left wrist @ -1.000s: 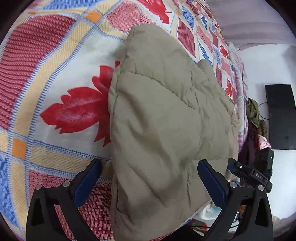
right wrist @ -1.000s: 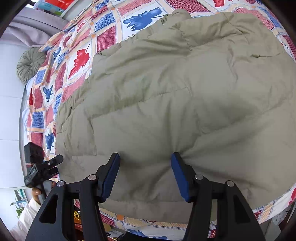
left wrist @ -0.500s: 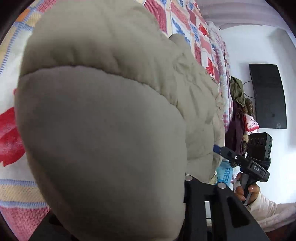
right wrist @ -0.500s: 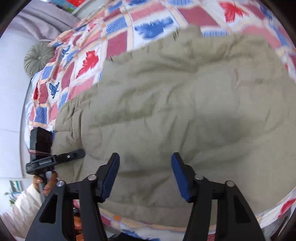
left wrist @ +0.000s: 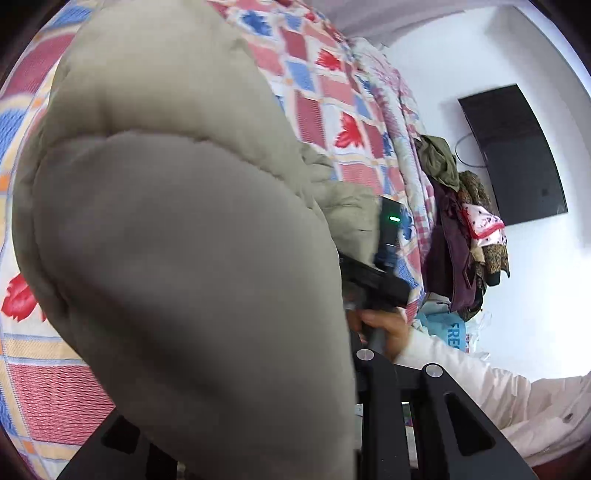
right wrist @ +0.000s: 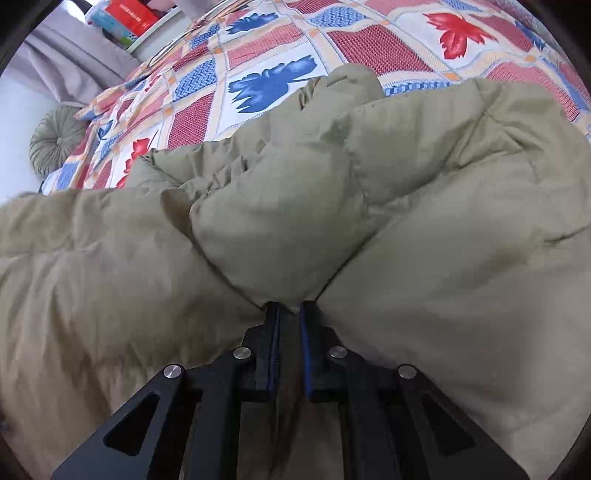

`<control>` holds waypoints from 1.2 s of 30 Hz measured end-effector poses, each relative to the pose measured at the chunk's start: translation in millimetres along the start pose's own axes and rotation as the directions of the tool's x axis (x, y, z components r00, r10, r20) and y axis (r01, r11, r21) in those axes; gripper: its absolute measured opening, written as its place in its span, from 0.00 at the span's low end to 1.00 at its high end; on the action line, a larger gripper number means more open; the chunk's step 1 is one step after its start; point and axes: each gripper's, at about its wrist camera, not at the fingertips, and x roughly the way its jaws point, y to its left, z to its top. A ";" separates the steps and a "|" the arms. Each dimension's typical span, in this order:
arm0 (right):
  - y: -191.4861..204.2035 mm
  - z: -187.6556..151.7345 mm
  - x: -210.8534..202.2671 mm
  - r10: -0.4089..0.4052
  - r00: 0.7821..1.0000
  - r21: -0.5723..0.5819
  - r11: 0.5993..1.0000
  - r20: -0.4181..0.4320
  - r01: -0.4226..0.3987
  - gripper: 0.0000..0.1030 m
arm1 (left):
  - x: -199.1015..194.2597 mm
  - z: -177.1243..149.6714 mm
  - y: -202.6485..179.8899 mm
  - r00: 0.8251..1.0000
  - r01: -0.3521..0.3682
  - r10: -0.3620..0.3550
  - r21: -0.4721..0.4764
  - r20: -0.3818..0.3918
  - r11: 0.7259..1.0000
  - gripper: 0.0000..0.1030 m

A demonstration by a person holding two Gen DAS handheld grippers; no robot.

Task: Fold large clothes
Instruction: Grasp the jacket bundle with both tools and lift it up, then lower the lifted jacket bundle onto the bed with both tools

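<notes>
A puffy olive-green quilted jacket (right wrist: 424, 206) lies on a bed with a red, blue and white leaf-pattern bedspread (right wrist: 280, 48). My right gripper (right wrist: 290, 308) is shut on a pinch of jacket fabric near its close edge, and the cloth bunches up around the blue pads. In the left wrist view a lifted fold of the jacket (left wrist: 177, 229) fills the frame and hides the fingertips of my left gripper (left wrist: 295, 332). Its arms stand close together with the cloth between them. A hand (left wrist: 384, 328) holds the right gripper (left wrist: 384, 266) just beyond that fold.
A dark screen (left wrist: 513, 155) hangs on the white wall past the bed's edge. Beside it is a heap of clothes (left wrist: 465, 221). A round green cushion (right wrist: 55, 140) lies at the bed's far left, and boxes (right wrist: 122, 18) stand on a shelf behind it.
Both grippers went from open to shut on the jacket. The left one lifted its fold up close to the camera. The right one closed on the near edge, and the two came close together.
</notes>
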 end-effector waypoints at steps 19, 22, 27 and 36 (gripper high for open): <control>-118.9 -3.5 -82.3 0.244 0.966 0.255 0.932 0.083 -0.257 0.09 | 137.9 54.7 -162.2 0.985 0.025 -0.002 0.135 -0.170 0.990 0.75; -152.4 -22.1 -111.1 0.197 0.973 0.310 0.924 0.121 -0.226 0.09 | 172.0 61.4 -162.6 0.963 0.157 -0.129 0.102 -0.238 0.982 0.75; -192.9 -55.1 -140.7 0.146 0.977 0.407 0.892 0.154 -0.198 0.09 | 229.2 66.1 -148.6 0.943 0.214 -0.183 0.083 -0.279 0.973 0.75; -186.1 -109.2 -217.8 0.190 0.945 0.368 0.886 0.266 -0.282 0.73 | 280.4 68.4 -163.8 0.965 0.069 -0.023 0.168 -0.260 0.983 0.75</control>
